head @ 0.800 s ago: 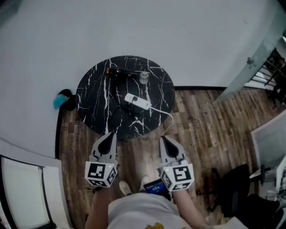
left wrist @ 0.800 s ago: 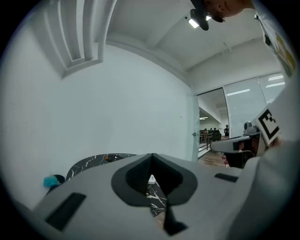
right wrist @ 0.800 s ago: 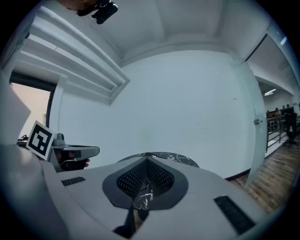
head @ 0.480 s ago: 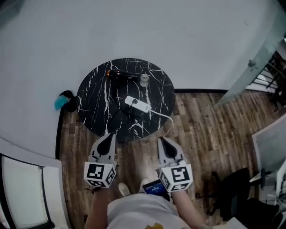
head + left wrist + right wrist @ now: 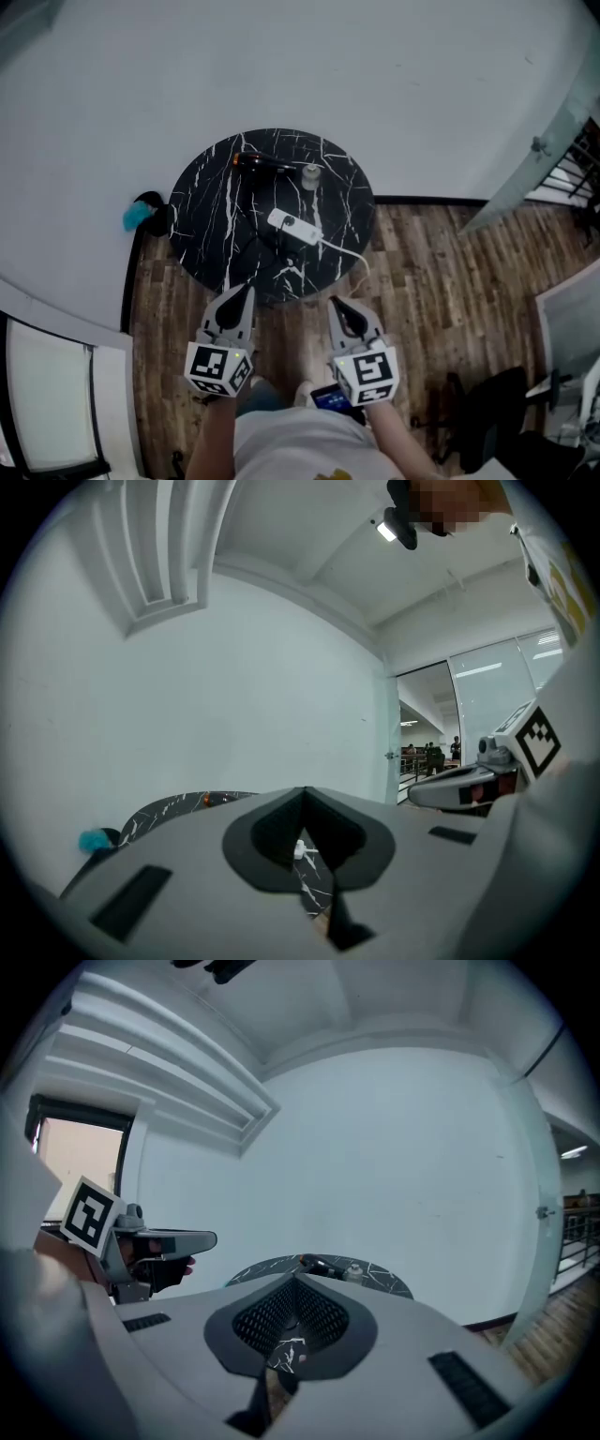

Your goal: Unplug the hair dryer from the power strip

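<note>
Not yet within reach: left gripper (image 5: 245, 290) and right gripper (image 5: 335, 303), both clenched on nothing, short of the near rim of the surface (image 5: 208, 217). Best to open up, pin the white power strip (image 5: 293, 227), mid-surface, with one and draw the plug straight out with the other; plug too small to make out. Hair dryer (image 5: 259, 162) at the far edge. Pale wall (image 5: 281, 66) behind, wood-plank floor (image 5: 441, 272) to the right, surface round and black-marbled, small jar (image 5: 310, 172) just right of the dryer.
</note>
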Demonstrator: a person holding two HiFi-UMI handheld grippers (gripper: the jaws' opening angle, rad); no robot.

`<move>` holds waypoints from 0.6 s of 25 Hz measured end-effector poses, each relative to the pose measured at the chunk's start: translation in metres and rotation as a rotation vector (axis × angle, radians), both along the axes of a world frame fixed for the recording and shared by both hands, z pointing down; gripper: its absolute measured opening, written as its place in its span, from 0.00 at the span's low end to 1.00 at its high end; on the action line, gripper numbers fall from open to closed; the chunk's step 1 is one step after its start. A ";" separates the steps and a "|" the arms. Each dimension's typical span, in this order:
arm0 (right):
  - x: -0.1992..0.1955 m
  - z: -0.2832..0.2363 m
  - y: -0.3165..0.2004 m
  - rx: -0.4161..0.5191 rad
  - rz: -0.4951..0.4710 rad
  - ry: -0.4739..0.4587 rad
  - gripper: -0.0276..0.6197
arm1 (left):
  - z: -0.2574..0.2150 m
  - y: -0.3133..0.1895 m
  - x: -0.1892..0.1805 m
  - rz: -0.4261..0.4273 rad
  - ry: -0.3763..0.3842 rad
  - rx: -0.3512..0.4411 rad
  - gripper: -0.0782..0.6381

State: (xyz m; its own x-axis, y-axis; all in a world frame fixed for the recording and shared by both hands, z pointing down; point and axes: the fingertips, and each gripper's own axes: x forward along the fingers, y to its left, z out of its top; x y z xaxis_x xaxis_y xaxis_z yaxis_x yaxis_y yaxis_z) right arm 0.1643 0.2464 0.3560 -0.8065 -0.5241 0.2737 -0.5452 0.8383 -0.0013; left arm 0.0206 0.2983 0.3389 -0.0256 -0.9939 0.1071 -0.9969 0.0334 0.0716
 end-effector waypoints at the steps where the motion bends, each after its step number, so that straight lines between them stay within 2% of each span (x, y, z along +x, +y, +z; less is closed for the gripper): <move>1: -0.001 0.001 -0.002 -0.015 -0.005 -0.011 0.04 | 0.002 -0.002 -0.001 -0.008 0.002 -0.008 0.11; 4: -0.005 0.008 -0.010 -0.028 -0.008 -0.001 0.04 | 0.012 -0.010 -0.004 -0.011 0.010 -0.035 0.11; 8: -0.018 0.018 -0.021 -0.039 -0.034 0.005 0.04 | 0.024 -0.029 -0.007 0.045 0.046 -0.043 0.11; 15: -0.050 0.028 -0.072 -0.094 -0.006 0.009 0.04 | 0.037 -0.097 -0.036 0.109 0.073 -0.049 0.11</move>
State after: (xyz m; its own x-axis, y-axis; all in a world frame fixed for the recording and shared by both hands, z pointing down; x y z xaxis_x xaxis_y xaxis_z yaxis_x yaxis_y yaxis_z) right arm 0.1140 0.1742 0.3840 -0.8067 -0.4911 0.3287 -0.5406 0.8380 -0.0747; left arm -0.0155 0.2014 0.3762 0.0923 -0.9839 0.1533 -0.9869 -0.0699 0.1455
